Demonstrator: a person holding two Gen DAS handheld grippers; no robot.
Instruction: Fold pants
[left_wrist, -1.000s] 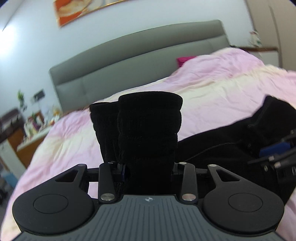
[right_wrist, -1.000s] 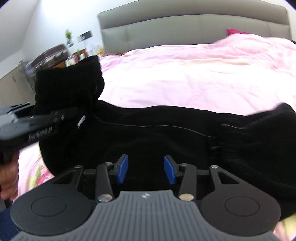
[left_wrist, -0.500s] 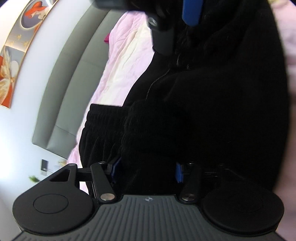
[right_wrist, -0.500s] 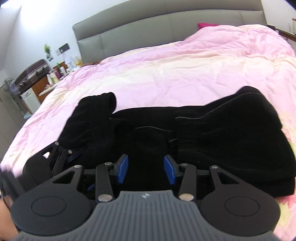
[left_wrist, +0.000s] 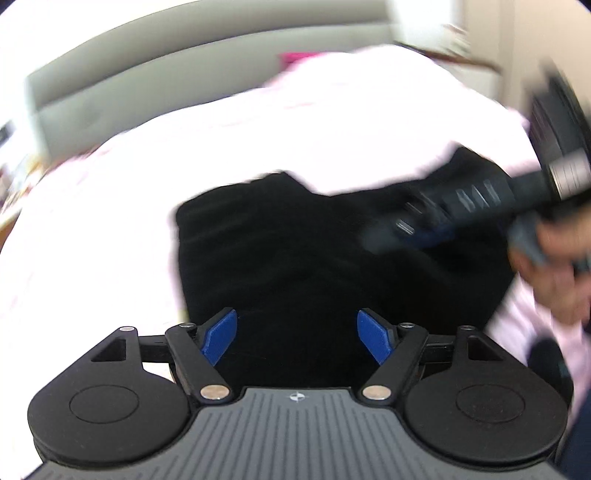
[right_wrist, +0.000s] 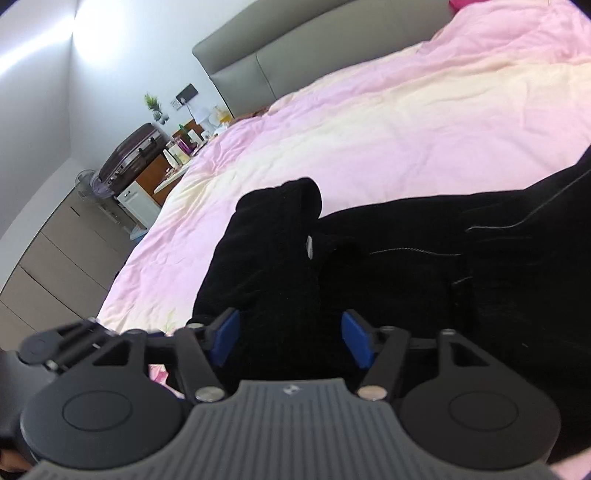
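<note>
The black pants (left_wrist: 332, 266) lie folded in a thick bundle on the pink duvet (left_wrist: 92, 240). My left gripper (left_wrist: 297, 339) hovers just over their near edge, jaws opening wide, blue pads clear of the cloth. In the right wrist view the pants (right_wrist: 388, 258) stretch to the right, a cuffed end (right_wrist: 284, 206) sticking up at their left. My right gripper (right_wrist: 290, 339) sits low over that end, jaws opening, the fabric between the pads but not pinched. A hand (left_wrist: 554, 258) carries the right gripper (left_wrist: 424, 221) above the pants' right side, blurred.
The duvet (right_wrist: 369, 140) covers a wide bed with a grey headboard (right_wrist: 258, 70). Left of the bed stand a cluttered bedside cabinet (right_wrist: 177, 162), a dark suitcase (right_wrist: 133, 155) and grey drawers (right_wrist: 55, 258). The left gripper's body (right_wrist: 62, 347) shows at the lower left.
My left gripper let go of the cuffed pant end it was holding up; the fabric now lies on the bundle. Both pairs of jaws have spread wider, and the right wrist has rolled.
</note>
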